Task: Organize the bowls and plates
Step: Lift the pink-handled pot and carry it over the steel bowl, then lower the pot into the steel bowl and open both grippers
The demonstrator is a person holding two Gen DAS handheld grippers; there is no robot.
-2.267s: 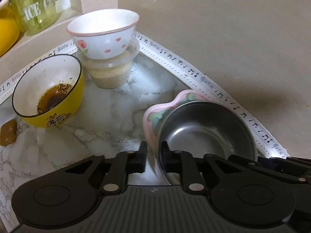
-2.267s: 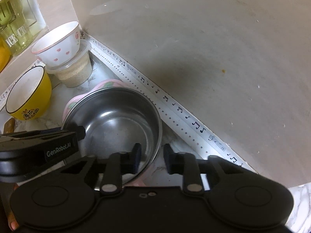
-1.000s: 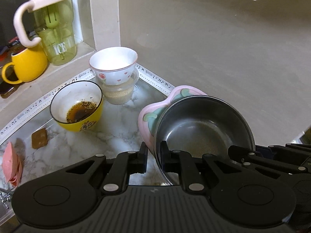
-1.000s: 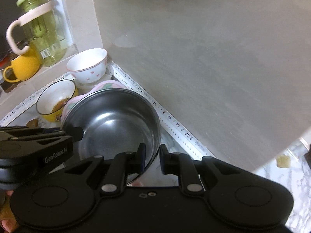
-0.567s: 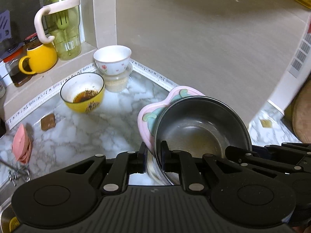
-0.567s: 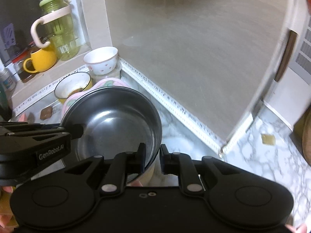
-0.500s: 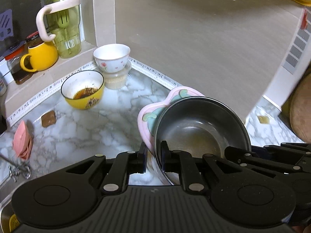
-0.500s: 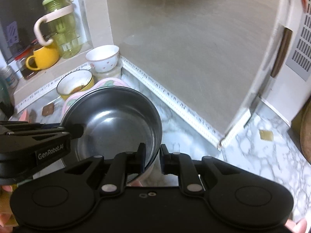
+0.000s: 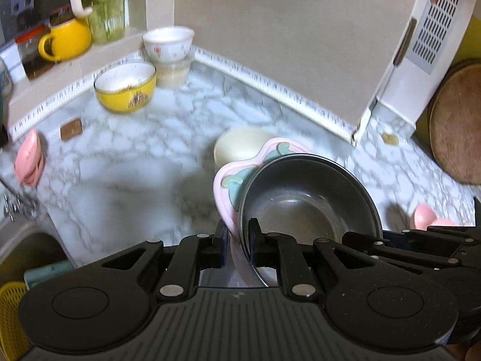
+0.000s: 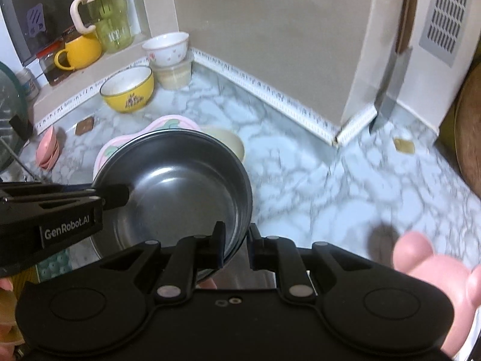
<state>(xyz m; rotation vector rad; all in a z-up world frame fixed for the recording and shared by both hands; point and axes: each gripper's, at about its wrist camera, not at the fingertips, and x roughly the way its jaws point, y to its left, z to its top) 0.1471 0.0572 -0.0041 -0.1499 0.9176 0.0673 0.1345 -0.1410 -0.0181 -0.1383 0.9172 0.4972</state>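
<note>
Steel bowl point(image 9: 306, 198), round and glossy, nested on a scalloped pink plate point(image 9: 224, 180); we carry both above the marble surface point(image 9: 126, 162). Left gripper point(image 9: 237, 240) fingers clamp both rims; right gripper point(image 10: 236, 240) fingers clamp the bowl's rim. Only the right view shows glass cookware point(image 10: 9, 114); only the left, a yellow basket point(image 9: 10, 322).

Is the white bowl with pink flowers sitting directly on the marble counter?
No, the white bowl sits on top of a clear lidded container, which itself stands on the counter.
</note>
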